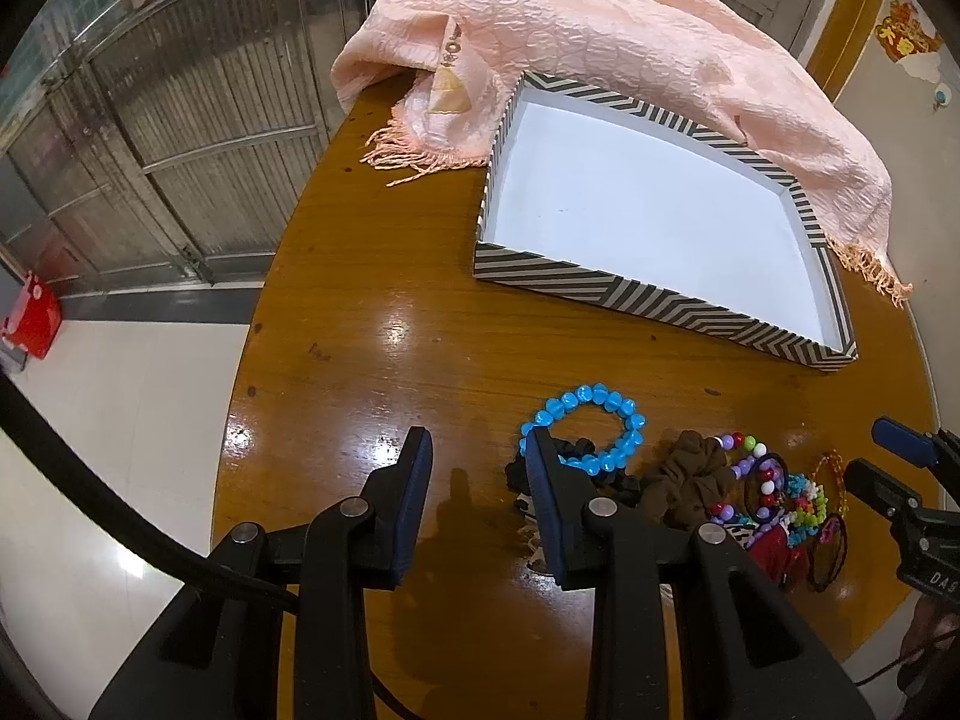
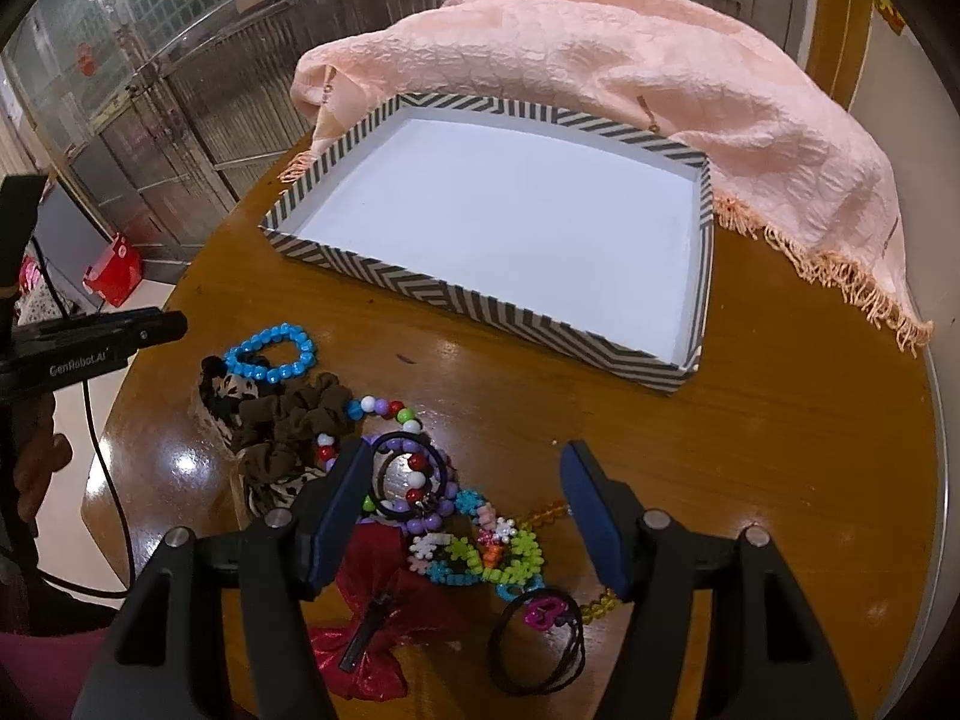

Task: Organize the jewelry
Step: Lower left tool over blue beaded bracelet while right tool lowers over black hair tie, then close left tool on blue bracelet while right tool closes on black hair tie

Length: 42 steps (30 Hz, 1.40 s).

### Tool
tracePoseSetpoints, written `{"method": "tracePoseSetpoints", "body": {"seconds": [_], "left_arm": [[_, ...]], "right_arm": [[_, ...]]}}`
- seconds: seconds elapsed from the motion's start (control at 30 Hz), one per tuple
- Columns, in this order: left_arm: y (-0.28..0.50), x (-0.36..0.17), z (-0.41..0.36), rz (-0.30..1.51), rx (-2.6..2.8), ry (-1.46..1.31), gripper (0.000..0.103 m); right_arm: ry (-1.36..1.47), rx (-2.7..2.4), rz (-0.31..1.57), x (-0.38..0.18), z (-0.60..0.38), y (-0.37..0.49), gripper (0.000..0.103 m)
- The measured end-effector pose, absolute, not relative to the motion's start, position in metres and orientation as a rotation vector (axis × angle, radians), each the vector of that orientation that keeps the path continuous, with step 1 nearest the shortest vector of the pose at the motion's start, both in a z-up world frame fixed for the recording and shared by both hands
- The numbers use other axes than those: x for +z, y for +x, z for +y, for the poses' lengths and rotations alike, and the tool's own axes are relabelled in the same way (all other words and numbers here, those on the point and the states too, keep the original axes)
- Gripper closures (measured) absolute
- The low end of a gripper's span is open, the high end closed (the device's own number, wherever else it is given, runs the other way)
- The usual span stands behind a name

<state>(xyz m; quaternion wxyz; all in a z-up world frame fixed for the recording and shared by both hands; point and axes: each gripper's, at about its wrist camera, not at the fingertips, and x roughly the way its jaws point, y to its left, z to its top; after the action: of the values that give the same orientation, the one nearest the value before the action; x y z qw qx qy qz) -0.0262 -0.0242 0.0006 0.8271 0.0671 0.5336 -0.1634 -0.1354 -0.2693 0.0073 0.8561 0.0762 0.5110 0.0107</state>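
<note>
With both the left gripper [image 1: 480, 468] and right gripper [image 2: 465, 480] spread wide and empty above the tangled pile of beaded bracelets [image 2: 420, 480], nothing sits in the striped cardboard tray [image 2: 480, 300] yet, so the first pick likely needs closing on one piece.

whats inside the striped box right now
Nothing shows inside the striped box: its white floor is bare in both views. The pink scarf drapes over its far rim, and what lies under that cloth is hidden.

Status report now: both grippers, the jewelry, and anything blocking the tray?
Left gripper open, empty. Right gripper open above jewelry pile. Blue bead bracelet on table; striped tray holds nothing. Pink scarf drapes its far rim.
</note>
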Motion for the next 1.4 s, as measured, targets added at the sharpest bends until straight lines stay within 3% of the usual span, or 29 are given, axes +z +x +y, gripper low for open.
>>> {"method": "tracePoseSetpoints", "body": {"seconds": [0.77,1.03,1.27,1.4], "left_arm": [[0.007,-0.032,-0.059,1.281,-0.521,0.153,0.077],[0.007,-0.038,-0.071,1.288,-0.546,0.218,0.077],[0.012,-0.045,-0.085,1.292,-0.549,0.271,0.077],[0.015,-0.048,-0.089,1.288,-0.545,0.302,0.077]], "right_arm": [[0.081,0.184,1.122,-0.024,-0.256,-0.12,0.035],[0.116,0.218,1.141,-0.032,-0.26,-0.107,0.056],[0.146,0.264,1.146,-0.041,-0.263,-0.099,0.062],[0.185,0.28,1.161,-0.045,-0.265,-0.098,0.083]]}}
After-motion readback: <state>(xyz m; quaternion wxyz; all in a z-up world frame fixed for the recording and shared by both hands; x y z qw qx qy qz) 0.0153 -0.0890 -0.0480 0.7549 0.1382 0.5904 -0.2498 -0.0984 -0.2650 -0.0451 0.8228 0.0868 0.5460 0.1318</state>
